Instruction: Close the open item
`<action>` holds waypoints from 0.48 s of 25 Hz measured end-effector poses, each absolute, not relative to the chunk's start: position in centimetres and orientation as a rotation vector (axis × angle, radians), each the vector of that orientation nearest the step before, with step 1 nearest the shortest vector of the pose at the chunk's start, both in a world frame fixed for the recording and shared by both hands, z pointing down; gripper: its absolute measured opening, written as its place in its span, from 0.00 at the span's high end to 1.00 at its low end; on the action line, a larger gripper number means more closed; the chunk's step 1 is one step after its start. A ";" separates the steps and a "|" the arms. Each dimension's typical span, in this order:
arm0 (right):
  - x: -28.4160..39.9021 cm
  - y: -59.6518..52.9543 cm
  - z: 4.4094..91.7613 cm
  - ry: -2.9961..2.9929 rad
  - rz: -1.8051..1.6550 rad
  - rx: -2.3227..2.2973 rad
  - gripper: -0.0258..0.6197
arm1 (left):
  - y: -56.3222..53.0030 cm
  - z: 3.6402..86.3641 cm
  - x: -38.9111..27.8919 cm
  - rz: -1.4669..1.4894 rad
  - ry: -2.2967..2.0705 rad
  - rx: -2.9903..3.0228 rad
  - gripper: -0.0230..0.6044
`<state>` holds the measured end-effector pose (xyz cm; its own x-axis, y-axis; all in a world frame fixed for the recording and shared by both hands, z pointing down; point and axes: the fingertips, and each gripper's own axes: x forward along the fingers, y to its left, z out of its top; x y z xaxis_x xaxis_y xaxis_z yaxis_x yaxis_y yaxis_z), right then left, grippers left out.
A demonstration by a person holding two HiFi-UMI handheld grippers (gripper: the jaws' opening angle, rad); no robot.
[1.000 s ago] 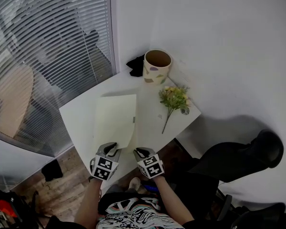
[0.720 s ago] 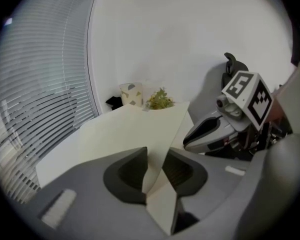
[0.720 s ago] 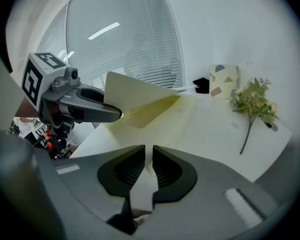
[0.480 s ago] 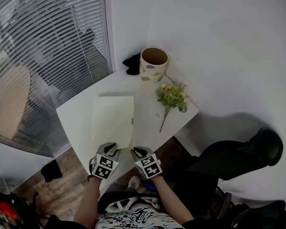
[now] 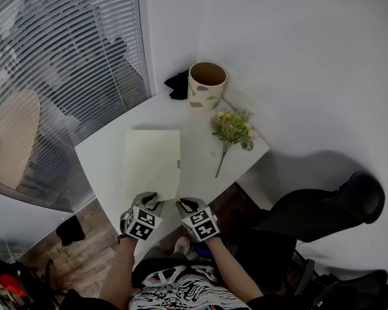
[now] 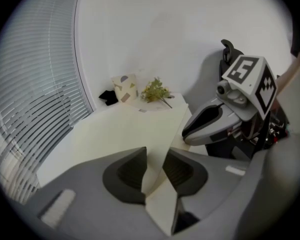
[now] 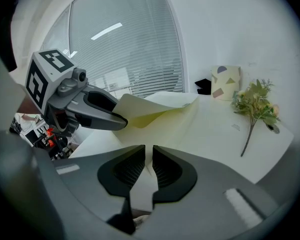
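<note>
Lower than a second ago, the folder's [image 5: 152, 163] top cover now lies nearly flat in the head view, and the dark shadow along its far edge has shrunk.

On the white table [image 5: 97, 160], which fills the corner between the blinds [image 5: 64, 63] and the bare wall, the pale yellow folder sits on the left half. Its long side runs away from the person and its near edge reaches the table's front edge, where both tools meet it.

The left hand-held gripper [image 5: 149, 198] has the top cover's near corner between its jaws. They have just been opening and stand apart, and the sheet slants loosely across the gap. From the right gripper view that cover is bowed up a little off the leaf beneath, so the folder is not fully closed.

Just beside it, the right hand-held gripper [image 5: 186, 203] has its jaws drawn almost together, pinching the lower leaf's near edge.

Well beyond the folder, a patterned cup [image 5: 207, 86] stands upright at the far corner. A small bunch of flowers [image 5: 231, 129] lies on the right half, stem toward the person.

In the head view both marker cubes cover the folder's near edge. A black thing [image 5: 178, 84] touching the cup is too dark to identify, and a tiny tag [image 5: 213, 154] by the stem is too small to make out.
</note>
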<state>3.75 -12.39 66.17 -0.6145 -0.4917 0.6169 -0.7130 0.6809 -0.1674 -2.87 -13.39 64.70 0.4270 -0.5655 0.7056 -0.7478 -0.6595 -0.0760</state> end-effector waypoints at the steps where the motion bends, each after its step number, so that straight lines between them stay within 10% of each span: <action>1: 3.7 -12.4 66.2 -2.357 0.546 0.925 0.89 | -13.4 64.8 -2.9 1.072 -1.140 2.433 0.72; 12: 4.4 -12.4 66.1 -2.356 0.571 0.928 0.89 | -12.7 66.2 -1.6 1.244 -1.011 2.422 0.70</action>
<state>4.37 -12.39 66.06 -0.6177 -0.4876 0.6169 -0.7160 0.6732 -0.1848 -1.59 -12.75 66.18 0.3992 -0.4719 0.7861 -0.6734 -0.7328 -0.0979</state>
